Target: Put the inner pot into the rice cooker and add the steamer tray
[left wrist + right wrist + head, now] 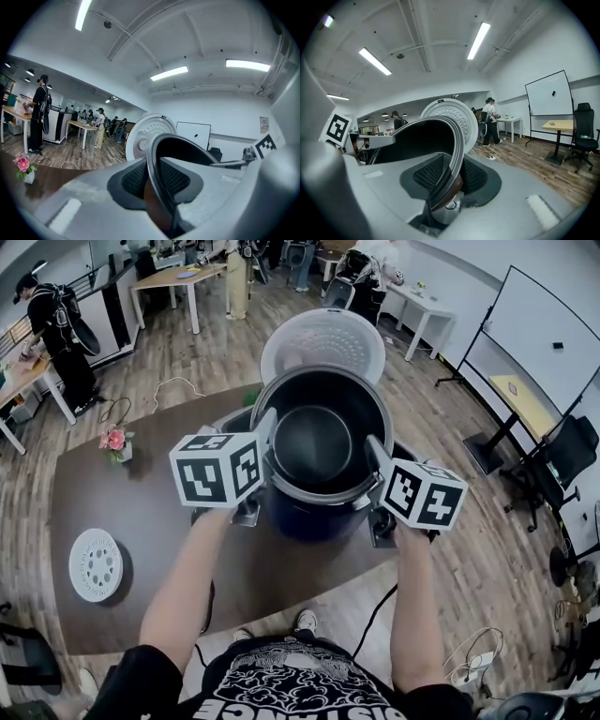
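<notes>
The dark inner pot (313,442) hangs just over the dark blue rice cooker (314,519), whose white lid (323,341) stands open behind it. My left gripper (266,444) is shut on the pot's left rim and my right gripper (376,461) is shut on its right rim. In the left gripper view the pot's rim (154,164) runs between the pads of the left gripper (158,185), with the lid (143,138) beyond. In the right gripper view the rim (458,145) is pinched by the right gripper (449,180). The white round steamer tray (96,564) lies on the table at the left.
The brown table (150,512) carries a small vase of pink flowers (115,442) at its far left. A black cable (375,610) hangs off the near edge. Desks, a whiteboard (539,334) and people stand far off in the room.
</notes>
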`<state>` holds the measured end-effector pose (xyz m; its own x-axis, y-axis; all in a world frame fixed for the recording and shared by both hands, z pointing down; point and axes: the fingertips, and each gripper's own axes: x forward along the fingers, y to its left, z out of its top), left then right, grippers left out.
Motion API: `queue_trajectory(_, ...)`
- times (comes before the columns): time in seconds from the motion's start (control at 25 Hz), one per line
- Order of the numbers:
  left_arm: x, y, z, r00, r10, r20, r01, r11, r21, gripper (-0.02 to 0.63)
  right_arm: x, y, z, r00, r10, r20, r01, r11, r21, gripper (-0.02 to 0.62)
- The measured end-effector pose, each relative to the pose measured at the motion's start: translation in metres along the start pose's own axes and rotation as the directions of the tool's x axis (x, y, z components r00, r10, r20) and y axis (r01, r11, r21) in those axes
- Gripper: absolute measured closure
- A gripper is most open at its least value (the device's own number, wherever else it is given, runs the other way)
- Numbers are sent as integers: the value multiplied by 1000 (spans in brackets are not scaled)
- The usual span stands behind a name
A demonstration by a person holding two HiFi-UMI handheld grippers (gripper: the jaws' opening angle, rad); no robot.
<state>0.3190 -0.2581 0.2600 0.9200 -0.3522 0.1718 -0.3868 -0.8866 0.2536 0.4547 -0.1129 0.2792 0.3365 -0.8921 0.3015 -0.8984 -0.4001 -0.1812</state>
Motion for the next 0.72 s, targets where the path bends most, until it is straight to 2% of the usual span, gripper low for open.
queue_trajectory(0.72, 39, -1, -48, 990, -8, -139, 0, 998, -59, 526, 24, -38, -38, 988, -41, -147, 52, 996, 75, 500)
